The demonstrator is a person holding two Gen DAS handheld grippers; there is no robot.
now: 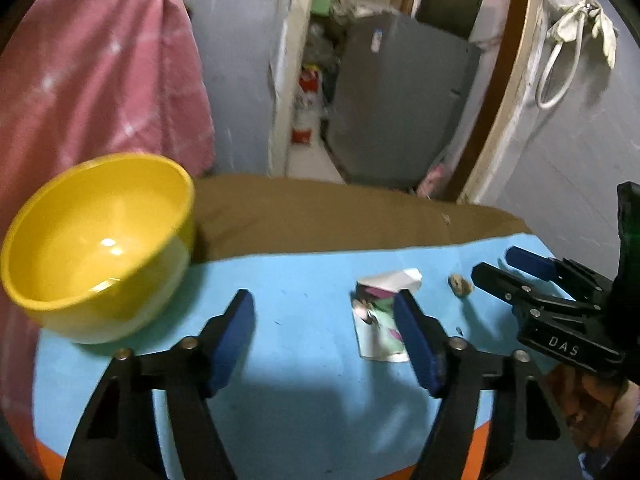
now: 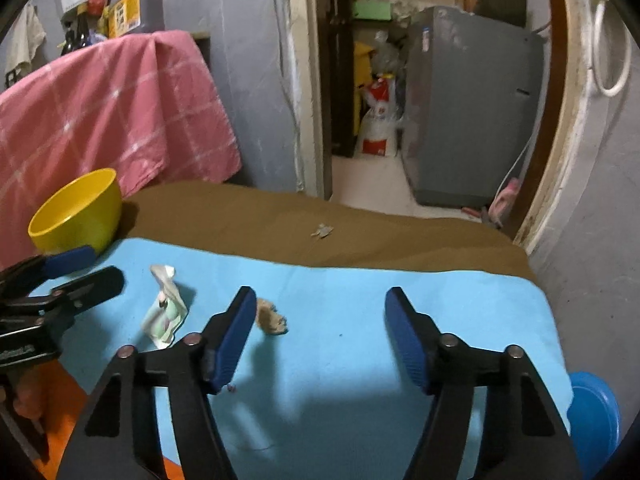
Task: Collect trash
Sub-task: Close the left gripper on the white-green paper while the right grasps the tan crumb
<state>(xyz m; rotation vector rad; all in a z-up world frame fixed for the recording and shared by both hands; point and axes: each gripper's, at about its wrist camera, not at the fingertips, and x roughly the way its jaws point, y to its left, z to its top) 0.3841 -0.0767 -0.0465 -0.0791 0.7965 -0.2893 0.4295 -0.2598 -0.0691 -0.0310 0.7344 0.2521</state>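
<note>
A crumpled printed wrapper (image 1: 380,316) lies on the light blue mat (image 1: 304,280), just behind my left gripper's right finger. It also shows in the right wrist view (image 2: 166,312). A small brown crumpled scrap (image 1: 460,285) lies to its right, and in the right wrist view (image 2: 272,318) it sits beside my right gripper's left finger. A yellow bowl (image 1: 100,244) stands empty at the mat's left, also in the right wrist view (image 2: 76,212). My left gripper (image 1: 324,316) is open and empty. My right gripper (image 2: 320,312) is open and empty.
A brown cloth (image 2: 320,216) covers the table behind the mat, with a small grey scrap (image 2: 322,231) on it. A pink checked cloth (image 2: 108,108) hangs at back left. A blue dish (image 2: 594,408) sits beyond the mat's right edge. A grey appliance (image 2: 464,112) stands in the doorway.
</note>
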